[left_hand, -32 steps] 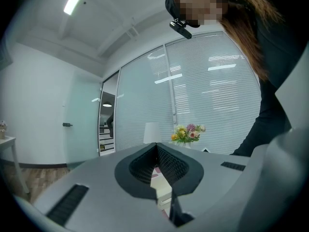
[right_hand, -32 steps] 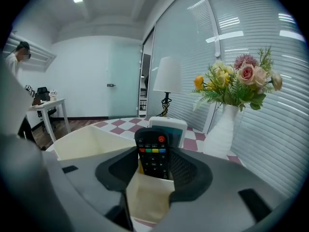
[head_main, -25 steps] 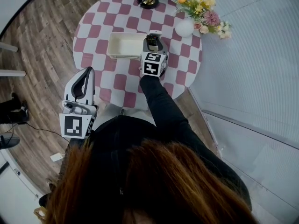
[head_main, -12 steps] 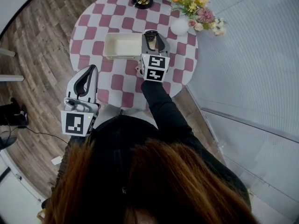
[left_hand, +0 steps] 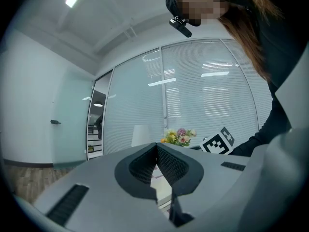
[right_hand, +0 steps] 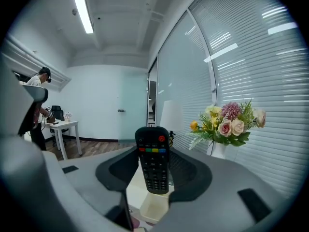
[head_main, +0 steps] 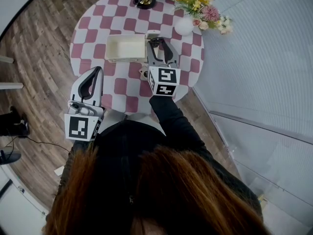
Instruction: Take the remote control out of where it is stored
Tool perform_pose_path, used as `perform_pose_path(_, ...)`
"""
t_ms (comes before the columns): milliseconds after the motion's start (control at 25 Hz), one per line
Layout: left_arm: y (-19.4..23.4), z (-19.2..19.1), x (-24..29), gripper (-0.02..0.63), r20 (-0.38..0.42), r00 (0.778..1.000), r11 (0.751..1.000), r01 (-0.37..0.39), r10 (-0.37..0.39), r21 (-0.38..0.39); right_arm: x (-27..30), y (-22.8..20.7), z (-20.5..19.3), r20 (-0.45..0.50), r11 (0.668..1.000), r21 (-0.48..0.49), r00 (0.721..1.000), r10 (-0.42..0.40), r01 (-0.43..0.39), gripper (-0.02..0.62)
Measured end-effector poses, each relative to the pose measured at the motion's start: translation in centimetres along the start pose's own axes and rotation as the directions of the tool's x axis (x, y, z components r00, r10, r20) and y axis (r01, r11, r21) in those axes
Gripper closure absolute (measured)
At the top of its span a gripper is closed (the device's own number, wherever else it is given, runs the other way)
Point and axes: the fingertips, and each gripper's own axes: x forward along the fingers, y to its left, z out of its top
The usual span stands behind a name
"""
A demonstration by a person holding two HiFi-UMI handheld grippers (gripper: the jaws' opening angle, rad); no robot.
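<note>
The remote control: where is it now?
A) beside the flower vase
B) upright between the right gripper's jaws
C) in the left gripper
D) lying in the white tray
B: the right gripper is closed on the remote control, which stands upright between its jaws.

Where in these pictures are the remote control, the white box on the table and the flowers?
remote control [right_hand: 153, 161]: right gripper view, on its button face.
white box [head_main: 126, 48]: head view, on its bare inside floor.
flowers [right_hand: 225, 127]: right gripper view, on a pink bloom.
</note>
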Motion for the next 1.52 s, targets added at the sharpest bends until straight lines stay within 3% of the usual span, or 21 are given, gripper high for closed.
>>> perform_pose_path(440,-0.7,-0.1,0.8,0.597,0.003,0.999,0.999,0.033,-0.033,0.001,-3.4,0.8,1.5,0.027,1.0,0.013,0.999,0.022,-0.022,0.391)
perform_pose_path(1000,-0.6,0.0,1.2,0.597,0.005,1.0,1.0,0.031,-0.031,0.0,-7.4,2.2,0.6,-0.012,0.997,-0.012,0.997,0.079,-0.079,0.391)
perform_pose_path(1320,-0.4,-0.2,1.3,0.597,-0.002,1.0,1.0,0.027,-0.027,-0.004,-9.0,3.8,-4.6,-0.153,0.983,-0.038,0.973,0.172,-0.18,0.391)
perform_pose_path(1520,-0.4,-0.3,1.4,0.597,-0.003,1.0,1.0,0.026,-0.026,-0.009,-10.5,5.0,-9.8,-0.31,0.962,-0.006,0.915,0.258,-0.273,0.391)
